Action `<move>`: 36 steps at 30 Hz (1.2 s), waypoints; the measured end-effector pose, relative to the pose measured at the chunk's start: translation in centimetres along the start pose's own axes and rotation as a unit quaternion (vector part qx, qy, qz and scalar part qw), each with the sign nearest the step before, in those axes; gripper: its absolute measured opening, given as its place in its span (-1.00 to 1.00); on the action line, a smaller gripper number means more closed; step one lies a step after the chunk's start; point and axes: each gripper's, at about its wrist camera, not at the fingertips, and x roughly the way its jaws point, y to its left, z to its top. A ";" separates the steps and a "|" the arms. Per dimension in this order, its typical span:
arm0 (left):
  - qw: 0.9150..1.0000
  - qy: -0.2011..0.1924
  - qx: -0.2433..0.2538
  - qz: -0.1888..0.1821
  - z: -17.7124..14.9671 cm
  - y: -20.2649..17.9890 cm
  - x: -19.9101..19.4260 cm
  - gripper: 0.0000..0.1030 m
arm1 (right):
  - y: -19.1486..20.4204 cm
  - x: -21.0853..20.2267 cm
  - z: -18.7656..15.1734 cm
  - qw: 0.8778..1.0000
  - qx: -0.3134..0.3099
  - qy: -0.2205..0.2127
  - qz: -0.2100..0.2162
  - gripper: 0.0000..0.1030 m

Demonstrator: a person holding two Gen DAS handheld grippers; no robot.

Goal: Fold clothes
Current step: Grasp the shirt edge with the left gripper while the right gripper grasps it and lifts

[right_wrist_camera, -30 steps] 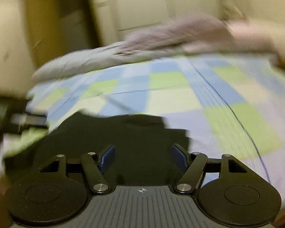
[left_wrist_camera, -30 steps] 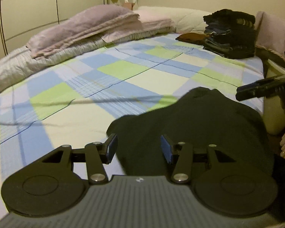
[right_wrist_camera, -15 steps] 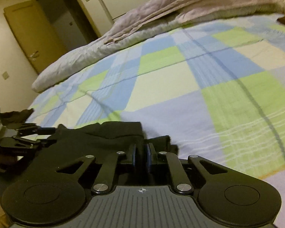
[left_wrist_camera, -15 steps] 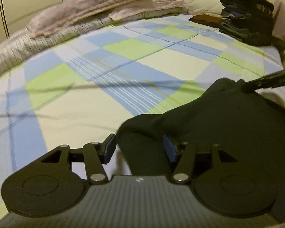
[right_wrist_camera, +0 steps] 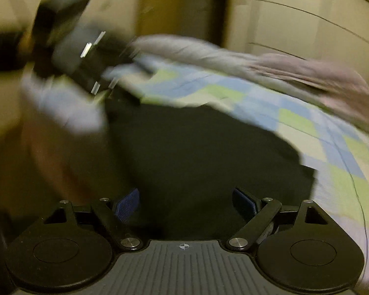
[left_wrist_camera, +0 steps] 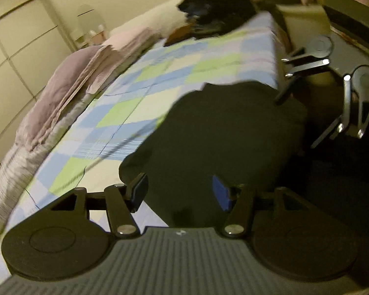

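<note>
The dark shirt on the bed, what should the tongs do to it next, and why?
Probably lower both and pinch its near edge. The left tongs and right tongs are open, holding nothing, and the dark shirt lies spread on the checked bed sheet, apparently unfolded.

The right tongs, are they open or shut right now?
Open. The right tongs show blue pads spread wide apart with nothing between them, only the dark garment lying on the bed beyond.
</note>
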 end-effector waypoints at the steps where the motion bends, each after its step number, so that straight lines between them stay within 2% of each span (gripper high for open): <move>1: 1.000 0.003 0.018 -0.002 0.1 -0.8 -0.2 0.08 | 1.2 0.7 -0.1 0.999 -0.032 0.011 -0.002 0.66; 6: 0.993 0.029 0.111 -0.009 0.5 -4.6 -0.2 0.14 | 4.5 5.0 -0.9 0.984 -0.163 0.064 -0.041 0.65; 7: 0.991 0.041 0.130 -0.007 0.5 -5.2 0.4 0.14 | 4.7 5.6 -1.0 0.980 -0.177 0.070 -0.052 0.43; 8: 0.988 0.052 0.148 -0.002 0.5 -5.6 1.1 0.17 | 4.6 5.9 -0.9 0.979 -0.181 0.071 -0.065 0.07; 9: 0.984 0.063 0.165 0.002 0.5 -6.1 1.7 0.17 | 4.3 6.0 -0.6 0.979 -0.175 0.072 -0.071 -0.08; 11: 0.980 0.072 0.186 0.006 0.4 -6.7 2.7 0.18 | 3.3 5.8 0.0 0.984 -0.153 0.073 -0.062 -0.29; 13: 0.976 0.080 0.204 0.008 0.3 -6.9 3.6 0.18 | 2.5 5.6 0.2 0.986 -0.141 0.073 -0.051 -0.36; 22: 0.956 0.130 0.260 0.029 -1.1 -7.7 6.7 0.13 | 1.9 4.2 1.0 0.992 -0.107 0.063 -0.037 -0.40; 27: 0.961 0.132 0.241 0.030 -1.4 -7.1 7.0 0.12 | 1.8 3.7 1.1 0.992 -0.102 0.060 -0.034 -0.40; 36: 0.960 0.134 0.243 0.037 -1.6 -7.4 6.8 0.10 | 1.8 3.7 1.0 0.993 -0.096 0.056 -0.035 -0.40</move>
